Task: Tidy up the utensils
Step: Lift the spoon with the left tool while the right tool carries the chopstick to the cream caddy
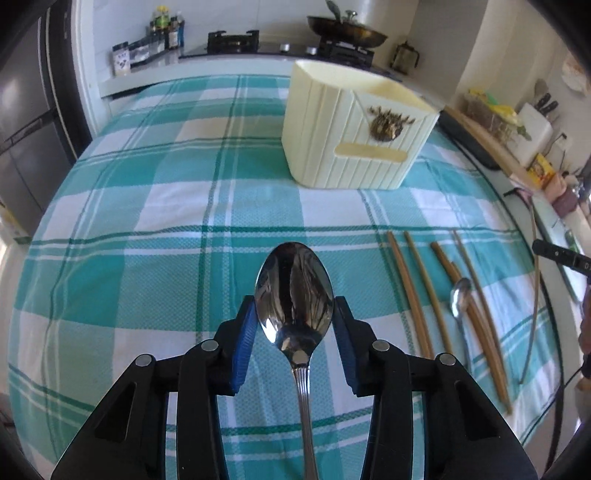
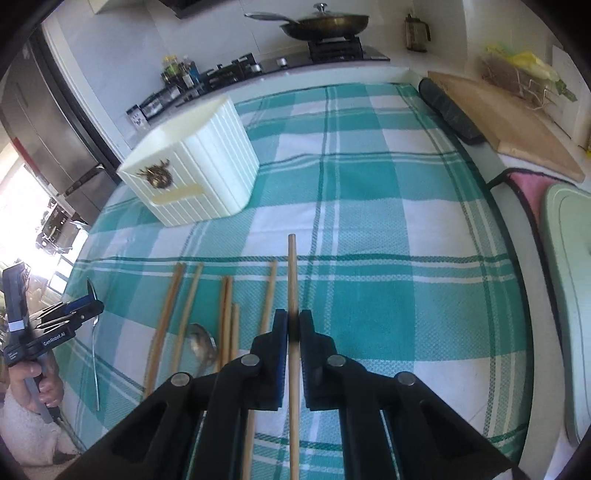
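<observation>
My left gripper (image 1: 294, 314) is shut on a steel spoon (image 1: 294, 291), its bowl pointing forward above the checked cloth; it also shows in the right wrist view (image 2: 79, 310). My right gripper (image 2: 293, 321) is shut on a wooden chopstick (image 2: 292, 273) that points forward above the cloth. A cream utensil holder (image 1: 354, 140) stands upright further back on the cloth; the right wrist view shows it at the left (image 2: 192, 173). Several chopsticks (image 1: 412, 295) and a second spoon (image 1: 460, 295) lie on the cloth at the right; they also show in the right wrist view (image 2: 166, 321).
The teal and white checked cloth (image 1: 166, 206) covers the counter. A stove with a lidded pan (image 2: 325, 22) stands behind. A wooden board (image 2: 509, 114), a dark roll (image 2: 448, 110) and a green tray (image 2: 569, 295) lie at the right. A fridge (image 2: 48, 122) is at the left.
</observation>
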